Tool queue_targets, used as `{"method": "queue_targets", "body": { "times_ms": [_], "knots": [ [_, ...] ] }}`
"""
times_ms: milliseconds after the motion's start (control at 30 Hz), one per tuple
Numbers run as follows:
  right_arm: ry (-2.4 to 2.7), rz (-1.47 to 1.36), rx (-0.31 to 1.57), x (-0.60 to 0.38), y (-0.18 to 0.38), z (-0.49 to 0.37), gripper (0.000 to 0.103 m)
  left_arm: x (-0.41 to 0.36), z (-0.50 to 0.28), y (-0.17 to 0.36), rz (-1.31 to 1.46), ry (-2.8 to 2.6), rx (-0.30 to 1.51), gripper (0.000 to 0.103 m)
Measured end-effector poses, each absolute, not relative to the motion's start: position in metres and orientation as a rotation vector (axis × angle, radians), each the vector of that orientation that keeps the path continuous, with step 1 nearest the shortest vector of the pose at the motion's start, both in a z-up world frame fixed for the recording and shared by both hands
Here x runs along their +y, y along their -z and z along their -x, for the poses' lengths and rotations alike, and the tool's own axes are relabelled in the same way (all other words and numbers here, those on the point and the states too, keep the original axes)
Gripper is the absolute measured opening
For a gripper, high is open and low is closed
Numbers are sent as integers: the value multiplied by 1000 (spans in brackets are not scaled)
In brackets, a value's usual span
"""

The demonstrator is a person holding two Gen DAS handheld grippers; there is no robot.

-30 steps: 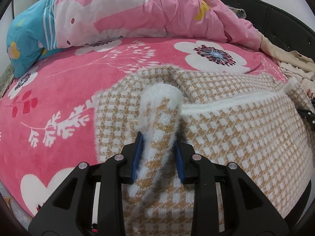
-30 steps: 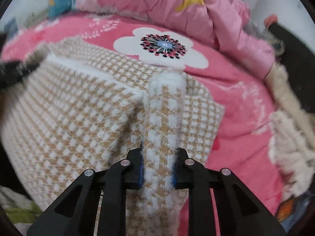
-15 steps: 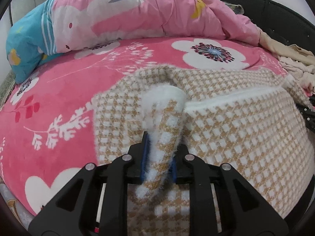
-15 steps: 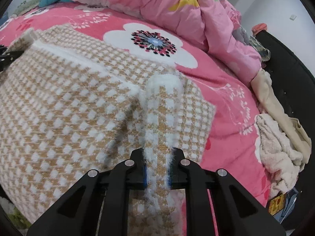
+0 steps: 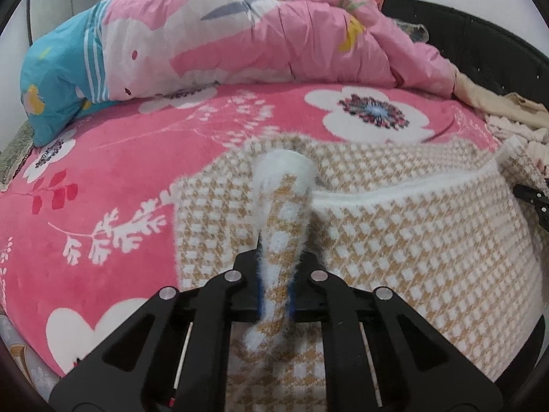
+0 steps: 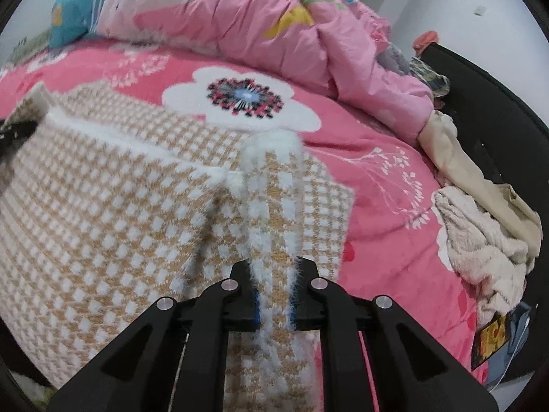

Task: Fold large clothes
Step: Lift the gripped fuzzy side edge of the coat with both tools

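Observation:
A fuzzy tan-and-white checked sweater [image 5: 411, 240] lies on a pink flowered bed and hangs over its near edge; it also fills the left of the right wrist view [image 6: 120, 213]. My left gripper [image 5: 276, 288] is shut on a bunched fold of the sweater near its left side. My right gripper [image 6: 274, 292] is shut on a bunched fold near its right side. A white band [image 5: 405, 192] runs across the sweater between the two holds. The tip of the right gripper shows at the right edge of the left wrist view [image 5: 535, 199].
A pink flowered blanket [image 5: 120, 171] covers the bed. A pink and blue duvet [image 5: 240, 41] is heaped at the back. Beige and cream clothes [image 6: 480, 233] are piled at the right by the black bed frame [image 6: 497, 110].
My left gripper has closed tight on its fold. Both grippers have risen and drawn back, lifting the sweater's near part. The right gripper stays shut on its fold.

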State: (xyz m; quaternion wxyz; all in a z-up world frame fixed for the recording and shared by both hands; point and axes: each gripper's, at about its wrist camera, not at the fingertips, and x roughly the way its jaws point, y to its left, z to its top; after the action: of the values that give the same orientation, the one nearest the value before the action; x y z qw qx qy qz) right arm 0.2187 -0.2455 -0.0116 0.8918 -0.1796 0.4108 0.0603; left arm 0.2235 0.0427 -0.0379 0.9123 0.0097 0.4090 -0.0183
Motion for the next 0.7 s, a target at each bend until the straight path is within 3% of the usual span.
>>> {"method": "queue_targets", "body": {
  "times_ms": [300, 500, 700],
  "knots": [
    [-112, 329, 748, -250, -18, -193, 9, 45, -203, 11, -39, 5, 746, 7],
    [-92, 310, 623, -250, -47, -170, 8, 66, -153, -35, -56, -9, 620, 7],
    [-83, 306, 540, -247, -76, -178, 8, 85, -153, -70, -9, 24, 555, 7]
  ]
}}
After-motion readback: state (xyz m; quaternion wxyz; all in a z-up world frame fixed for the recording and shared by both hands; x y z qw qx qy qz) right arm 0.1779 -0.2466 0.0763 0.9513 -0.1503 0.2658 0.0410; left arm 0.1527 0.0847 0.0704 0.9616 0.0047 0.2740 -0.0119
